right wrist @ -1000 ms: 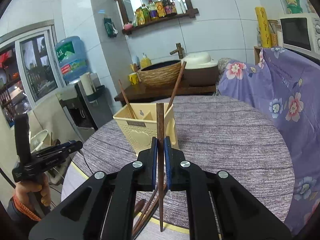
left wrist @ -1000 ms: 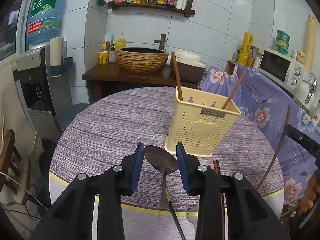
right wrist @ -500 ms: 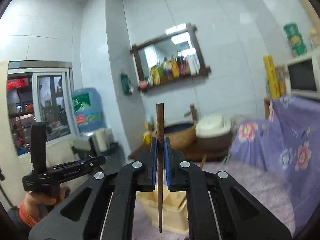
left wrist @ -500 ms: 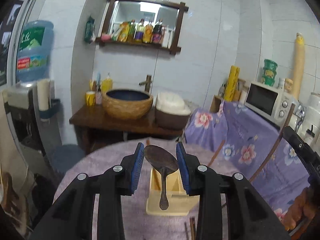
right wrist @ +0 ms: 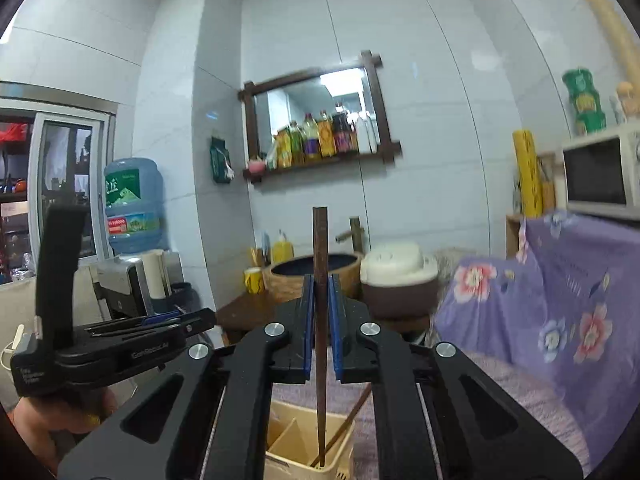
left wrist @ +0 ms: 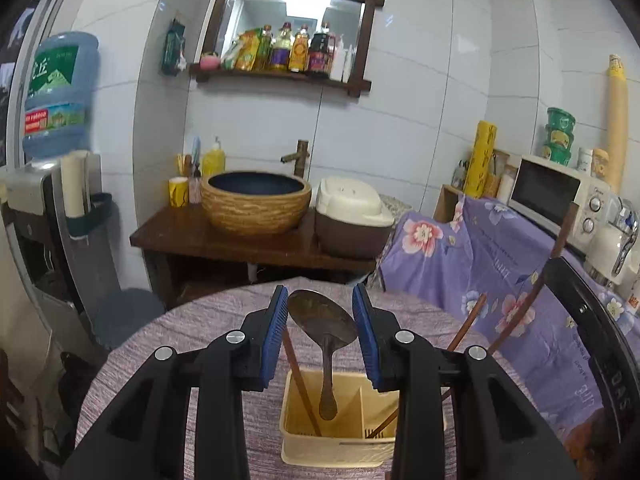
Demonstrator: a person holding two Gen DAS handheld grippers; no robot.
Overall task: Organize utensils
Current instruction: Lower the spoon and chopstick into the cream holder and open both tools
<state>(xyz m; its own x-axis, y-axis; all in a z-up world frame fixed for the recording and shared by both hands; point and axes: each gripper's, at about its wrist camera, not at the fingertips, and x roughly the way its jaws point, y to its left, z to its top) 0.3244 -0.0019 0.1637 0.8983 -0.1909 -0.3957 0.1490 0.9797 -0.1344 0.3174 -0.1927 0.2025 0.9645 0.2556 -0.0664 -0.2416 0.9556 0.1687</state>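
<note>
My left gripper (left wrist: 320, 297) is shut on a metal spoon (left wrist: 325, 326), with the pads on the edges of its bowl. The spoon's handle hangs down into the left compartment of the yellow utensil holder (left wrist: 340, 446). A brown chopstick (left wrist: 301, 384) leans in that compartment and more lean out to the right. My right gripper (right wrist: 321, 281) is shut on an upright brown chopstick (right wrist: 320, 240). Its lower end hangs over the holder (right wrist: 296, 440). In the right wrist view the left gripper (right wrist: 104, 346) shows at the left, held by a hand (right wrist: 48, 420).
The holder stands on a round table with a purple-grey cloth (left wrist: 200, 328). Behind it are a wooden stand with a basin (left wrist: 256, 204) and a rice cooker (left wrist: 352, 220). A flowered purple cover (left wrist: 480, 248) and a microwave (left wrist: 560, 196) are at the right, a water dispenser (left wrist: 52, 208) at the left.
Both grippers have risen from the tabletop with the spoon and the chopstick. They now hang over the holder, and both views have tilted up toward the wall.
</note>
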